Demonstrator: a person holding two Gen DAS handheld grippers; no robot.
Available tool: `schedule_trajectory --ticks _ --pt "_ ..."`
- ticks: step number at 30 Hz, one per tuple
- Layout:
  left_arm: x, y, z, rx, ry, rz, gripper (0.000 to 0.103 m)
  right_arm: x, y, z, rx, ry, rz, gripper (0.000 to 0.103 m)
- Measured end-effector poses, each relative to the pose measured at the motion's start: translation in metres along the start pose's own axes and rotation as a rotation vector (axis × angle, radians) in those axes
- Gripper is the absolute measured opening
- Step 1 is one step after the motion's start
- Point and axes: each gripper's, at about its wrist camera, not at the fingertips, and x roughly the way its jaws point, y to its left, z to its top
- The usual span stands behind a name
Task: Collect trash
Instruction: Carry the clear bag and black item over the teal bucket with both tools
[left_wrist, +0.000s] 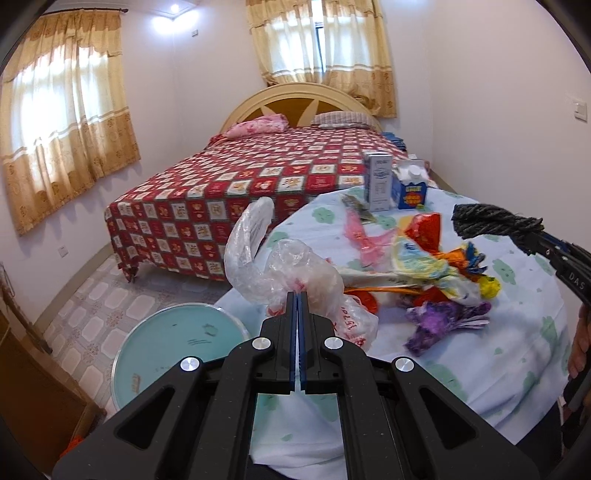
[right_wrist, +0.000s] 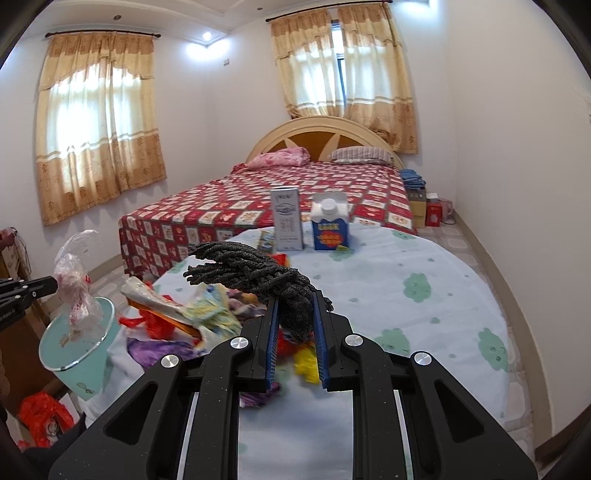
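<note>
Left wrist view. The left gripper (left_wrist: 299, 295) has its jaws pressed together on one clear plastic bag (left_wrist: 273, 266), which rises crumpled above the fingertips, lifted off the table (left_wrist: 517, 332). Below and to the left stands one open teal bin (left_wrist: 173, 343), close to the table edge. On the tablecloth, right of the bag, lies one pile of coloured wrappers (left_wrist: 436, 273). At the far edge of the table stand two cartons: one grey (left_wrist: 378, 181), one blue (left_wrist: 412, 188), just beside each other. At the right, the right gripper (left_wrist: 532, 236) holds one dark rope bundle (left_wrist: 491, 221) above the table. One bed (left_wrist: 258, 173) fills the far middle; two curtained windows are on the walls.

Right wrist view. The right gripper (right_wrist: 295, 306) pinches the rope bundle (right_wrist: 251, 273) between its two blue pads, the jaws held slightly apart by it. The loose strands point far-left, over the wrappers (right_wrist: 192, 317). At the left edge, the left gripper (right_wrist: 48, 284) holds the bag (right_wrist: 75, 280) directly above the bin (right_wrist: 77, 350). The two cartons, grey (right_wrist: 288, 218) and blue (right_wrist: 330, 225), stand far on the table (right_wrist: 424, 314). One red bag (right_wrist: 44, 417) lies on the floor, near left.
</note>
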Motion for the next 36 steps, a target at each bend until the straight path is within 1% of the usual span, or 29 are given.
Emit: schedule_trajectory --ticks 4,10,14,23,36 --pt "0.002 0.019 -0.008 -0.010 0.015 0.042 0.001 0.008 0.020 0.001 -0.018 0.008 0.034 0.018" --pt "0.007 0.052 -0.026 -0.040 0.045 0.114 0.001 0.032 0.059 0.002 -0.065 0.039 0.091 0.018" --pt "0.011 0.070 -0.033 -0.061 0.061 0.145 0.001 0.042 0.079 0.002 -0.091 0.050 0.120 0.018" --pt "0.013 0.102 -0.047 -0.094 0.087 0.201 0.001 0.058 0.126 0.006 -0.153 0.057 0.175 0.018" --pt "0.007 0.139 -0.052 -0.149 0.085 0.267 0.001 0.078 0.181 0.014 -0.229 0.062 0.245 0.018"
